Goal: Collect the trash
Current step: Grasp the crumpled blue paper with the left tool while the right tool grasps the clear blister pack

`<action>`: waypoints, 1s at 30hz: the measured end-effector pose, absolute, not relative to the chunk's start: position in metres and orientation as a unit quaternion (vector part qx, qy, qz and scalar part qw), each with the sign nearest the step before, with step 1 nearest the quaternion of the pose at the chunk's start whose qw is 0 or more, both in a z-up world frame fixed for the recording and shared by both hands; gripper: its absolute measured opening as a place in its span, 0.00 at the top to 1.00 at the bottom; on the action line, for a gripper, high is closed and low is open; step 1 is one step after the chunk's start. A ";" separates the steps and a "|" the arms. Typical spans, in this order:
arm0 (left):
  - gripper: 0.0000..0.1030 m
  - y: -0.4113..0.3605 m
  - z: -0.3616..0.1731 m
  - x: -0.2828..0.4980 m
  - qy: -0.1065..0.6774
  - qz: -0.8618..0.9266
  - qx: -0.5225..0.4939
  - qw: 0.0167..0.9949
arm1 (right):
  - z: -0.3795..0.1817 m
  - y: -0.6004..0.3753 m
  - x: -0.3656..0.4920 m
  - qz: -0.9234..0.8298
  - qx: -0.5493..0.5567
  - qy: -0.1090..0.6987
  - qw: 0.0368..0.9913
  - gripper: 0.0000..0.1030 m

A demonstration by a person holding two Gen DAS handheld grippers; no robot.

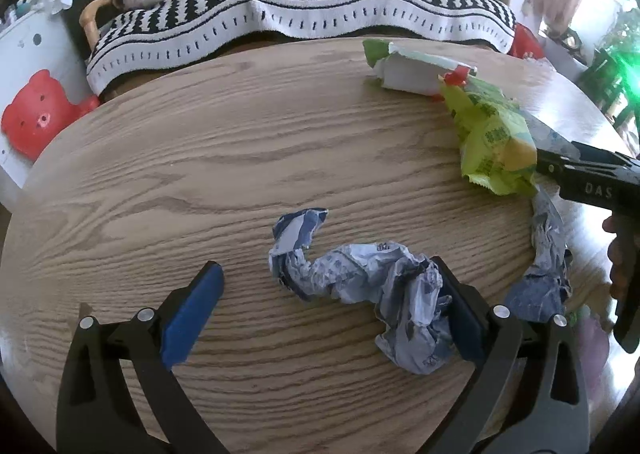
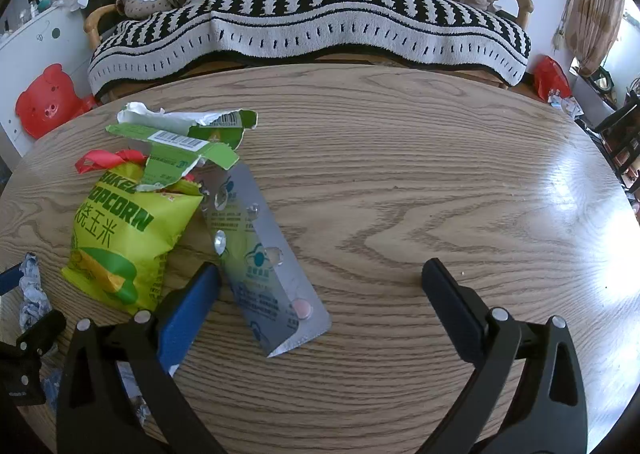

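Left wrist view: the left tongs [image 1: 332,298] stand spread over the wooden surface [image 1: 200,157], their blue pads either side of a crumpled blue-white wrapper [image 1: 360,278]. The wrapper lies between the fingers, its bulk against the finger at 4 o'clock and a twisted tail reaching toward 12 o'clock. A second crumpled wrapper [image 1: 548,266] lies at 3 o'clock, beside the popcorn bag [image 1: 496,141].

For a sound grasp, the tongs should probably shift toward 3 o'clock so that the thick wad, not the thin tail, sits midway, then press together low against the surface.

Right wrist view: the right tongs [image 2: 320,286] are likewise spread and pinch nothing. A foil blister strip [image 2: 264,266] lies just inside the finger at 9 o'clock, partly under the popcorn bag [image 2: 120,234], with a torn green carton [image 2: 188,141] at 11 o'clock. The flat strip looks likely to slip; gripping it by an edge is advisable.
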State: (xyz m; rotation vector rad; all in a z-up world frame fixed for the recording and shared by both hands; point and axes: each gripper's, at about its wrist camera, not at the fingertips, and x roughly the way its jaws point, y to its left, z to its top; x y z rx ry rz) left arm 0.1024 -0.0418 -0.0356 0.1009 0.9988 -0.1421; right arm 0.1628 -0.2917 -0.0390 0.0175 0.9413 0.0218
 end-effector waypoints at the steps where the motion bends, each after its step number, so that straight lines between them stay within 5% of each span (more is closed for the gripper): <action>1: 0.06 -0.041 -0.035 0.102 0.482 -0.067 0.048 0.872 | -0.039 -0.292 0.162 0.009 0.012 0.453 0.891 0.06; 4: 0.15 -0.040 -0.032 0.102 0.484 -0.066 0.048 0.871 | -0.036 -0.295 0.155 0.021 0.049 0.439 0.897 0.11; 5: 0.30 -0.040 -0.031 0.101 0.480 -0.065 0.049 0.874 | -0.036 -0.296 0.155 0.028 0.058 0.436 0.898 0.13; 6: 0.46 -0.040 -0.028 0.101 0.475 -0.064 0.048 0.876 | -0.035 -0.296 0.155 0.031 0.060 0.434 0.898 0.27; 8: 0.51 -0.041 -0.026 0.101 0.474 -0.066 0.053 0.876 | -0.032 -0.295 0.152 0.055 0.069 0.422 0.902 0.62; 13: 0.61 -0.048 -0.023 0.101 0.473 -0.074 0.068 0.875 | -0.023 -0.285 0.141 0.076 0.058 0.417 0.904 0.66; 30: 0.61 -0.049 -0.017 0.095 0.470 -0.054 0.082 0.877 | -0.013 -0.291 0.123 0.053 0.072 0.409 0.908 0.67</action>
